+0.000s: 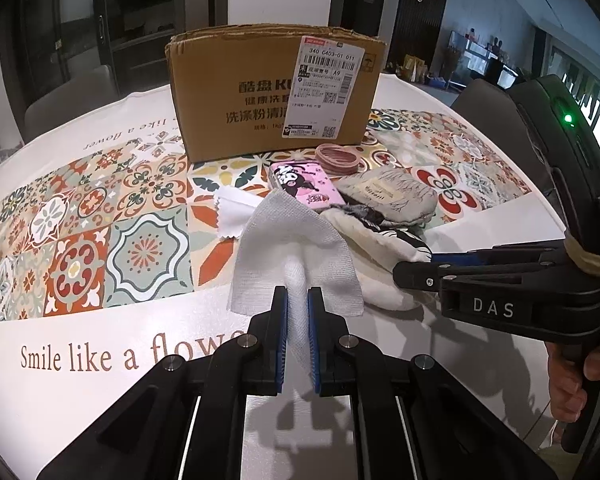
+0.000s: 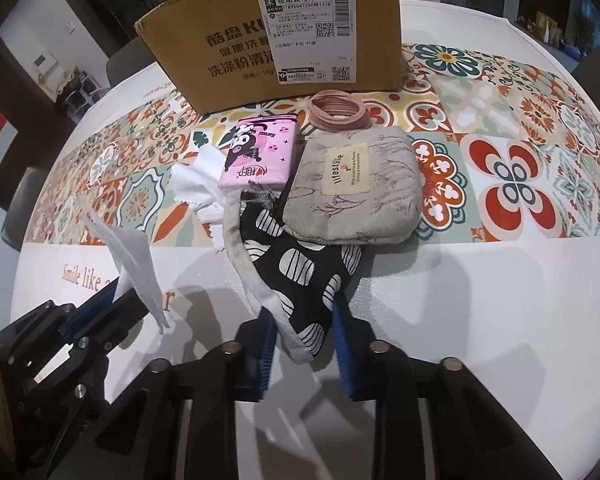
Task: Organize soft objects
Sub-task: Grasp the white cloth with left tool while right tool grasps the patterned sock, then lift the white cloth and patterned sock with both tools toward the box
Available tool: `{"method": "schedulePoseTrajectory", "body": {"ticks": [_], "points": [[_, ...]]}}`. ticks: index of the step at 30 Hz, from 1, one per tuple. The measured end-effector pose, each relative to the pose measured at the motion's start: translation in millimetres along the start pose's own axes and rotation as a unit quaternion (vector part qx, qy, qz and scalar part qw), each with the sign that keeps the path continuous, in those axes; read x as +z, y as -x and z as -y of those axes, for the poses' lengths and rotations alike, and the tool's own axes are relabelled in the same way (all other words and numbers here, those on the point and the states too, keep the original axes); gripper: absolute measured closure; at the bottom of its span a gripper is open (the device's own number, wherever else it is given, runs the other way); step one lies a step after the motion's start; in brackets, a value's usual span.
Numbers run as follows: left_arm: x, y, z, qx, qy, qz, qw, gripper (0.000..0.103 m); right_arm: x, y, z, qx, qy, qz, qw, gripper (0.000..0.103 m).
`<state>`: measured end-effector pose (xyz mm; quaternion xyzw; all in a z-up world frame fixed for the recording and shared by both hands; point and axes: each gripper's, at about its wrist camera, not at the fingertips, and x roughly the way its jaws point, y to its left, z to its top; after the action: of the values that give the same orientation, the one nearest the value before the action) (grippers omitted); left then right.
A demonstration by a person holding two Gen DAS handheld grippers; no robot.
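Left tongs [image 1: 298,300] pinch a white gauze square [image 1: 296,240], lifted for sorting. Right tongs [image 2: 302,320] straddle a black patterned cloth [image 2: 296,272], not yet closed. Beyond lies the cardboard box [image 2: 268,40], likely their destination.

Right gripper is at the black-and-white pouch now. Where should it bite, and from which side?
Take the near corner of the black-and-white pouch, coming in from the table's front edge. That corner points between the open right gripper's fingers, while its far end lies under the grey pouch.
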<state>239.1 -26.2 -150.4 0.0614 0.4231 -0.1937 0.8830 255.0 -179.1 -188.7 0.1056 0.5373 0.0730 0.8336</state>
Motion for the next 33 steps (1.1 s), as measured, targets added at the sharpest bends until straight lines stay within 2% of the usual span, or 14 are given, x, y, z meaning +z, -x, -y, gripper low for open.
{"method": "schedulePoseTrajectory", "body": {"ticks": [14,33], "points": [[17,36,4,0.001,0.002,0.041,0.9992,0.092,1,44,-15,0.020,0.015,0.034,0.999,0.083],[41,85,8,0.019,0.001,0.109,0.9939,0.092,11,103,-36,0.021,0.054,0.116,0.992,0.085]]}}
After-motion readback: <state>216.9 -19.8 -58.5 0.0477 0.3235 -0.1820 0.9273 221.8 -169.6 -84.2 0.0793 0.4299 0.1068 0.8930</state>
